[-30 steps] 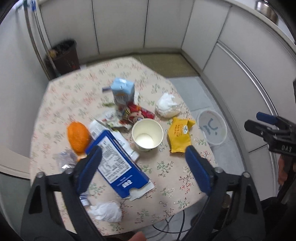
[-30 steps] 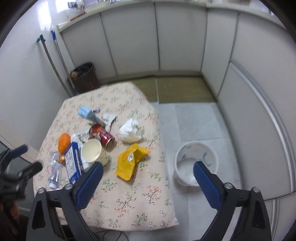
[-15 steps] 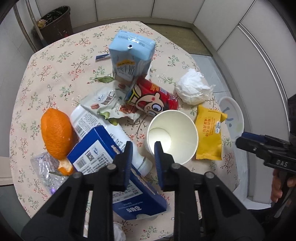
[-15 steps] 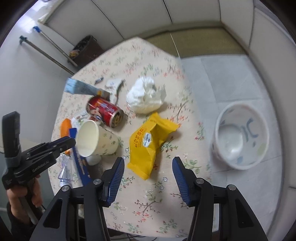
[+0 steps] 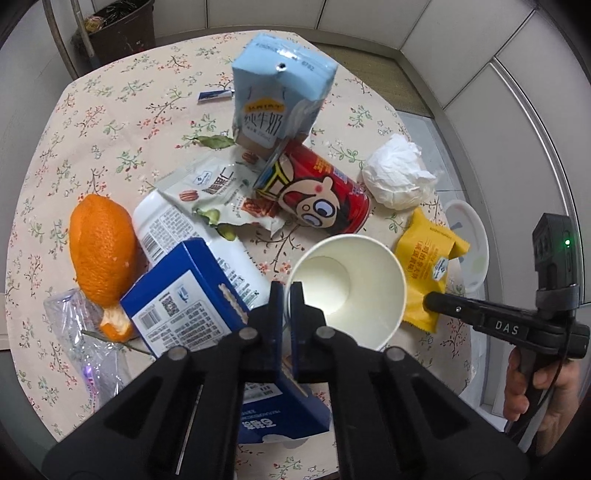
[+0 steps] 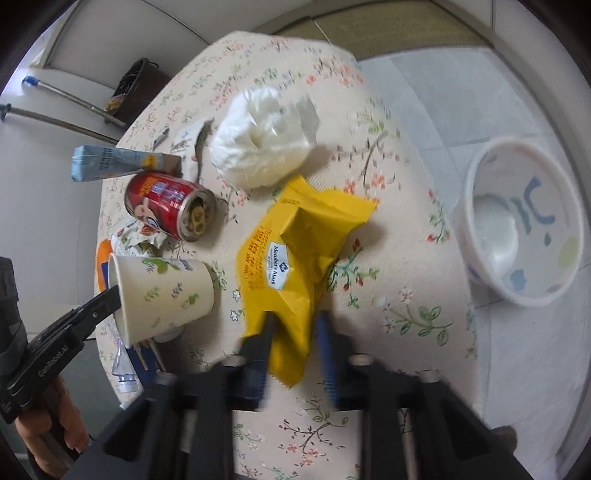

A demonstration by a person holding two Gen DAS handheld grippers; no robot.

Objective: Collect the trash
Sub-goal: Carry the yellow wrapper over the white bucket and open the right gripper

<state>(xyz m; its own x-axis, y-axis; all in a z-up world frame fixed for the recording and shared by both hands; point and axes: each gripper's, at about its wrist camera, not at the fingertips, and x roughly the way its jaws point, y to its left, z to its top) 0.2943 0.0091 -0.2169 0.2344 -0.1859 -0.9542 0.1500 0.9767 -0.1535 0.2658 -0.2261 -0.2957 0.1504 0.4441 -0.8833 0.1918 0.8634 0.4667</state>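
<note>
A white paper cup (image 5: 351,284) stands upright on the floral table. My left gripper (image 5: 287,291) is shut on its near rim, one finger inside and one outside. In the right wrist view the cup (image 6: 166,295) shows at the left with the left gripper (image 6: 110,295) at its rim. A yellow snack wrapper (image 6: 295,251) lies to the right of the cup. My right gripper (image 6: 295,325) is closing, its jaws pinching the wrapper's near end. From the left wrist view the right gripper (image 5: 428,299) meets the wrapper (image 5: 428,258) edge.
A red can (image 5: 317,195), a pale blue milk carton (image 5: 277,92), crumpled tissue (image 5: 399,177), a blue box (image 5: 184,306), an orange peel (image 5: 99,251) and nut wrappers crowd the table. A white bin (image 6: 528,251) stands on the floor beside the table. A dark waste bin (image 5: 118,29) stands far left.
Both grippers have come down to the table and closed from wide open. The left now pinches the cup's rim, and the right has closed round the yellow wrapper's end.
</note>
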